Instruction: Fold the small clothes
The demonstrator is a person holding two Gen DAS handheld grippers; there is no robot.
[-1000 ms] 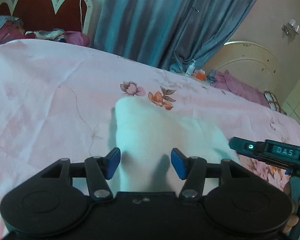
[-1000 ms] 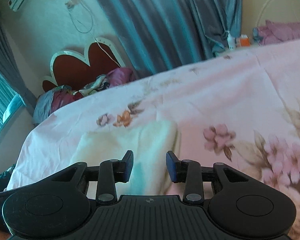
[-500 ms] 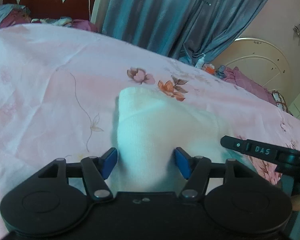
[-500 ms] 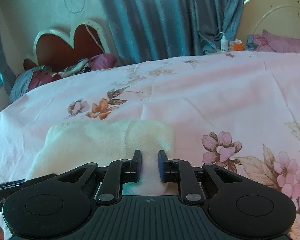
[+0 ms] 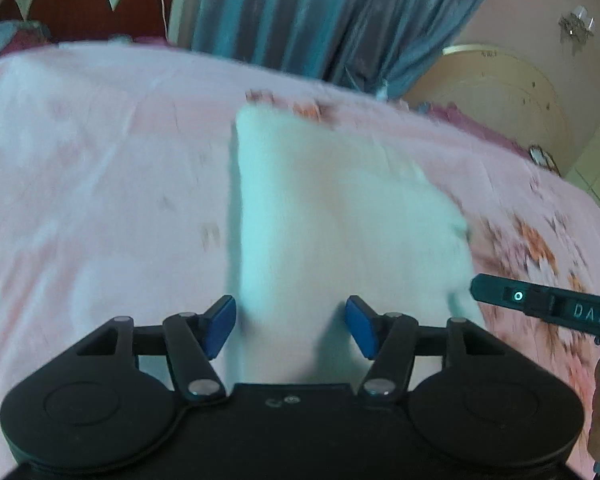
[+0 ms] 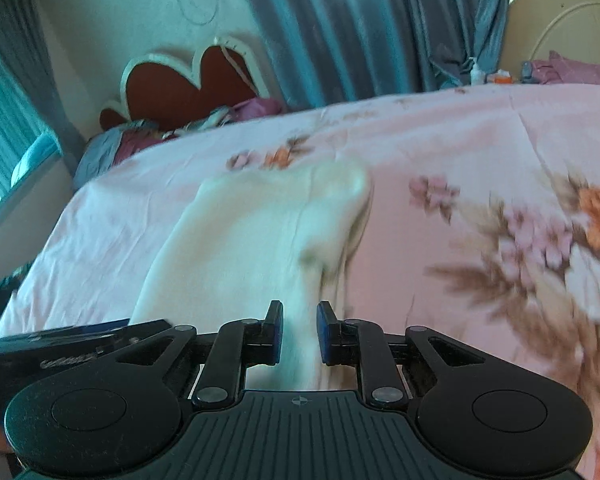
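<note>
Two grippers work the near edge of a white garment [image 5: 340, 216] lying on the pink floral bedsheet [image 5: 100, 200]. The left gripper [image 5: 288, 326] stands apart, cloth between its blue pads untouched; the right gripper [image 6: 299, 332] is clamped on a fold. Bare sheet lies around. Only the right view shows the window [image 6: 4, 128]; both show the red headboard [image 6: 192, 84]

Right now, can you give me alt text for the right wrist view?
The right gripper has its jaws pinched on the near edge of a white garment lying on a pink floral bedsheet. Grey-blue curtains and a red scalloped headboard stand behind.
</note>
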